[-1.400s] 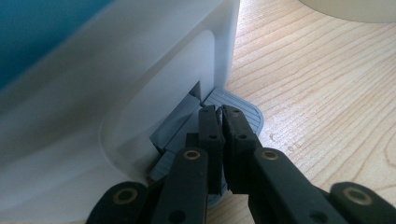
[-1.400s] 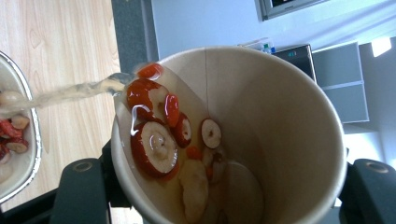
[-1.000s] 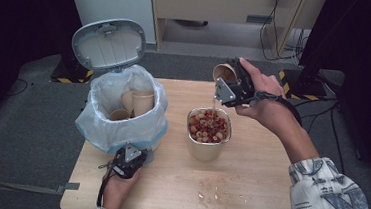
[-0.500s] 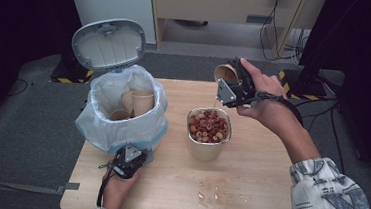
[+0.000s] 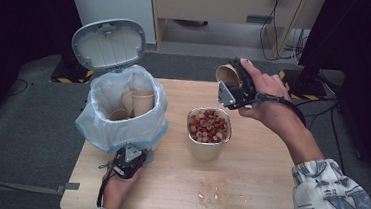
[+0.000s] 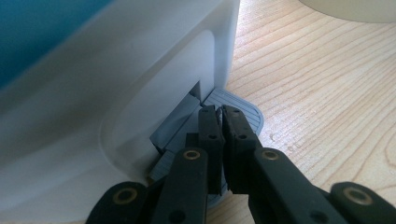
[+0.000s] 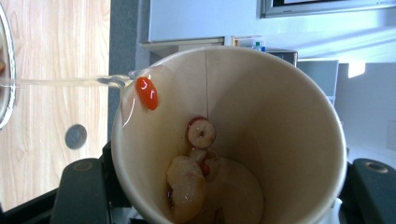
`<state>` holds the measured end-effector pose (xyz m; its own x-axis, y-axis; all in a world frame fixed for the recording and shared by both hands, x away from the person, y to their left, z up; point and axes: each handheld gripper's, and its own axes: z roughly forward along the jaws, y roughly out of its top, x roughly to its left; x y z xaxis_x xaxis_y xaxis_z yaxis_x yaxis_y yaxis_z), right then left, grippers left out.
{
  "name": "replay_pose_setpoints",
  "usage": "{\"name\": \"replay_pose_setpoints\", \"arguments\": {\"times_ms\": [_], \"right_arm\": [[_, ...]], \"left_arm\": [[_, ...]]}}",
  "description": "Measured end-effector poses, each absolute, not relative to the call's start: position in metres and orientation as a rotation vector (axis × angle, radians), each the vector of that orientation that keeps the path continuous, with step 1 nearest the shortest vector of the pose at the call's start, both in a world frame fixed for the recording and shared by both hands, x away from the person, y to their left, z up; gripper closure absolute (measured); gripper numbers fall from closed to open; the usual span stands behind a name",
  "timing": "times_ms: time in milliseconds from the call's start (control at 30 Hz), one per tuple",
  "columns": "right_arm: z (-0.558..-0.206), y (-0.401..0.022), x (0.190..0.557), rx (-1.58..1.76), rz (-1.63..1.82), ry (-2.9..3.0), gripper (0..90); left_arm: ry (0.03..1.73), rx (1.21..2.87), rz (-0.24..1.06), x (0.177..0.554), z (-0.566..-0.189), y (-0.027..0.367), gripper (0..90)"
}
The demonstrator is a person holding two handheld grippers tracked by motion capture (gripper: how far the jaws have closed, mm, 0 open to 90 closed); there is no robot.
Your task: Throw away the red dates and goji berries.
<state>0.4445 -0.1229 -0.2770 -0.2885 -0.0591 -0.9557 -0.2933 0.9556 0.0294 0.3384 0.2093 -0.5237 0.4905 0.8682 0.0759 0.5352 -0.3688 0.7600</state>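
My right gripper [image 5: 231, 83] is shut on a paper cup [image 5: 226, 73], held tipped on its side above and behind a metal container [image 5: 207, 147] full of red and pale food pieces [image 5: 208, 126]. In the right gripper view the cup [image 7: 261, 116] sits between the fingers [image 7: 81, 191]. A thin stream of liquid [image 7: 60, 81] runs off its rim, a red berry [image 7: 146, 93] clings to the lip, and soft bits lie at the bottom. My left gripper [image 5: 138, 157] [image 6: 219, 112] is shut, its tips pressing on the grey pedal [image 6: 245, 114] of a pedal bin [image 5: 121, 129].
The bin's lid [image 5: 109, 43] stands open, and its bag holds several used paper cups [image 5: 141, 101]. Crumbs and a stain [image 5: 211, 192] lie on the wooden table [image 5: 267, 181] in front of the container. Cables and dark furniture stand beyond the table's far edge.
The right hand keeps the cup tipped over the container and has barely shifted. The left gripper stays down on the pedal with the lid up.
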Motion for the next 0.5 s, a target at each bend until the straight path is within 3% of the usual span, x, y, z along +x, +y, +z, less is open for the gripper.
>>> {"name": "replay_pose_setpoints", "arguments": {"times_ms": [500], "right_arm": [[-0.2803,-0.1177,0.4389,-0.356,0.095,1.796,30.9]], "left_arm": [[1.152,2.055,0.626,0.3383,-0.5236,0.2092,86.0]]}}
